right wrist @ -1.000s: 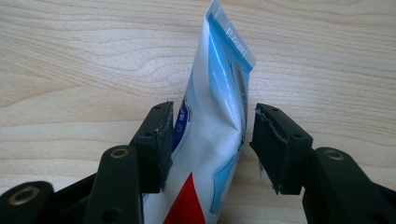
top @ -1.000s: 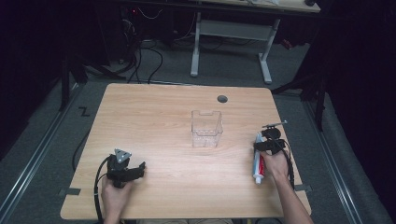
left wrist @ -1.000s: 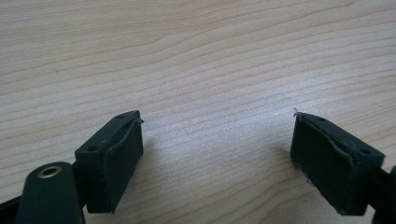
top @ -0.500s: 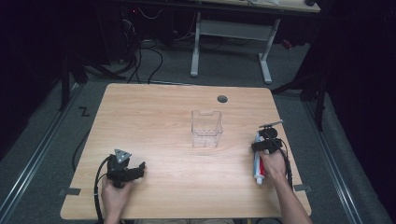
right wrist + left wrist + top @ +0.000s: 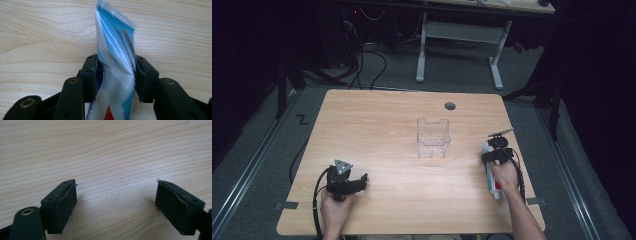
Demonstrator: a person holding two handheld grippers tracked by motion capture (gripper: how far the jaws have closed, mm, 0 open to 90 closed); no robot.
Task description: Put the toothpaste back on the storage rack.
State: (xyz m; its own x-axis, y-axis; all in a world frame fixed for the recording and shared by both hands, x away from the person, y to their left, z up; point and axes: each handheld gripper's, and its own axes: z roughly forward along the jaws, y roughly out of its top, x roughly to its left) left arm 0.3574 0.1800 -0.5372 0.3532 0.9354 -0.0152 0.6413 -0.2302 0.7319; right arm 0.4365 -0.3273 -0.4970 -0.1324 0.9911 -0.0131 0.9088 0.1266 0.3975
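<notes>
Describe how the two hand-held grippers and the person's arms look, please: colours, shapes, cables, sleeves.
Both are black. The left hand-held gripper carries a grey three-cornered plate on top, and a black cable loops from it. The right hand-held gripper trails a black cable along the forearm. Close up, the jaws are blocky black pads on arms with brass-coloured rivets. The forearms are bare, with no sleeves visible.

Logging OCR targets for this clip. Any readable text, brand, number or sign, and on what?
Toothpaste tube clamped in the right tool: print along its right edge and at the crimped end, too blurred and oblique to read.
Floor left of the table: a dark mark shaped like "Z".
Clear container: no text visible.
</notes>
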